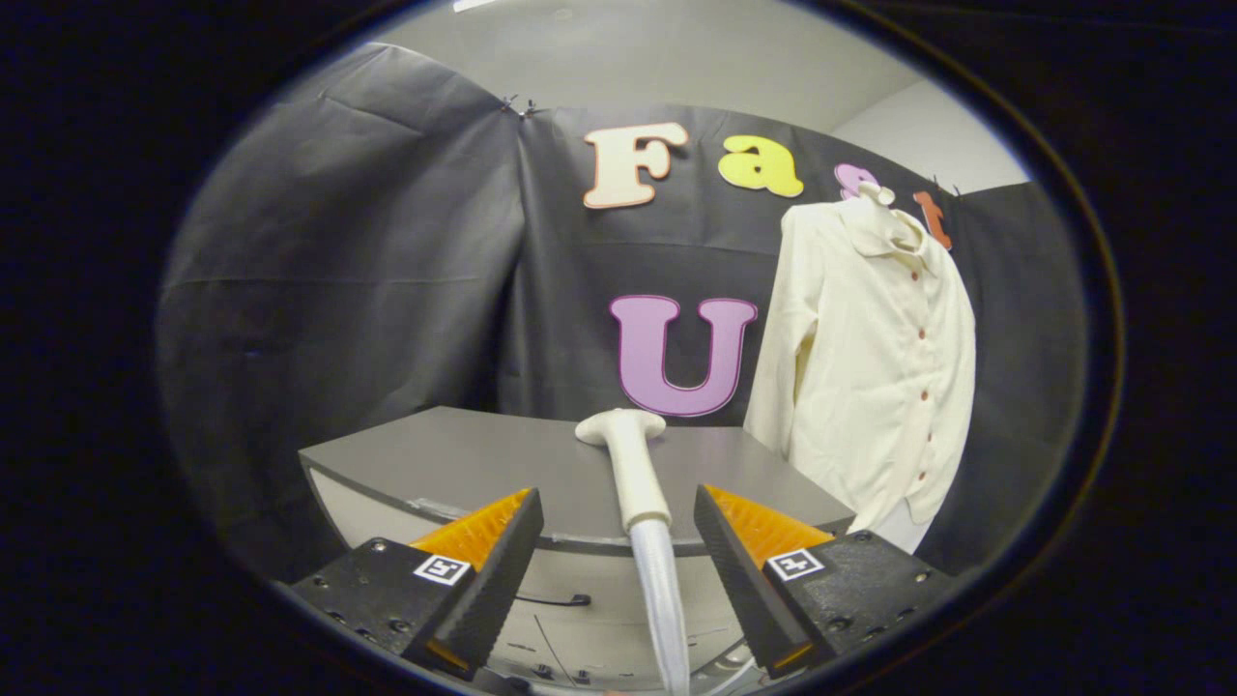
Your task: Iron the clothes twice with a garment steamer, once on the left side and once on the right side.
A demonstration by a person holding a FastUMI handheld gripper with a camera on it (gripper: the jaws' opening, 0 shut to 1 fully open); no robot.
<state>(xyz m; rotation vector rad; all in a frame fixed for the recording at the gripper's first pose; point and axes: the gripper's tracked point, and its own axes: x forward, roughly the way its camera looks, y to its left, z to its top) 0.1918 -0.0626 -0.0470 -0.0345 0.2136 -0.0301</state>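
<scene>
The claw (618, 551) is wide open and holds nothing. Between its fingers, touching neither, lies the cream steamer head (628, 464) with its ribbed hose (665, 609), resting on a grey table (464, 464). Beyond the right finger hangs a cream buttoned shirt (875, 367), in front of the black cloth wall (367, 271).

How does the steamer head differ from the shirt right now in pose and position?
The steamer head lies on the grey table, between the open gripper's fingers; the shirt hangs upright beyond the table. The steamer head trails a hose; the shirt has buttons. Both are cream.
</scene>
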